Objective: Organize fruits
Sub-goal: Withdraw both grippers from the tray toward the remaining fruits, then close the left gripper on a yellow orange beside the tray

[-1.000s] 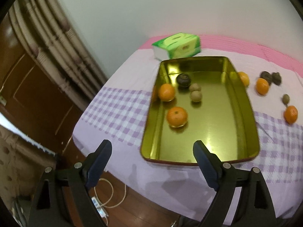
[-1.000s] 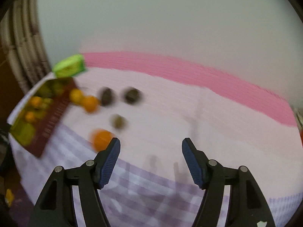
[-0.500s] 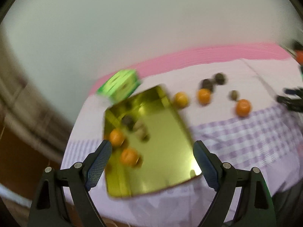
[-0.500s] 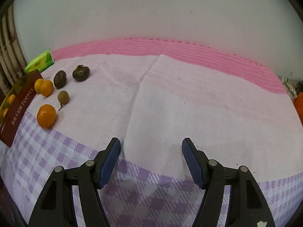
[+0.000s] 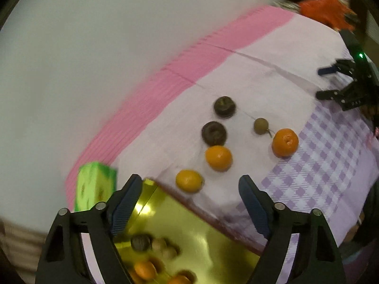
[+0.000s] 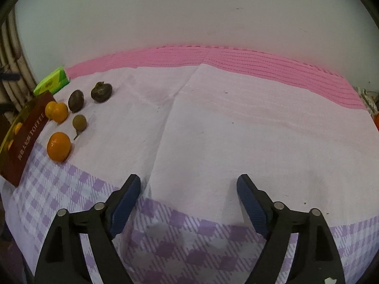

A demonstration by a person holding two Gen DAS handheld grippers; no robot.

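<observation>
A gold tin tray [image 5: 201,232] holds several fruits, among them oranges [image 5: 144,269] and a dark fruit [image 5: 141,242]. On the cloth beside it lie three oranges [image 5: 189,181] [image 5: 218,158] [image 5: 285,142], two dark fruits [image 5: 214,133] [image 5: 224,106] and a small green-brown fruit [image 5: 261,126]. My left gripper [image 5: 190,203] is open and empty above the tray's edge. My right gripper [image 6: 188,201] is open and empty over bare cloth, far right of the loose fruits [image 6: 58,146]. It also shows in the left wrist view [image 5: 331,82].
A green tissue pack [image 5: 94,187] lies beyond the tray; it also shows in the right wrist view [image 6: 52,82]. The tray's red side [image 6: 26,137] reads TOFFEE. The pink-and-checked cloth [image 6: 236,130] covers the table against a white wall. An orange item [image 5: 327,11] sits at the far corner.
The left gripper has swung right and forward, from facing the tray to facing the loose fruits. The right gripper has swung right, then held almost still. Both stay open.
</observation>
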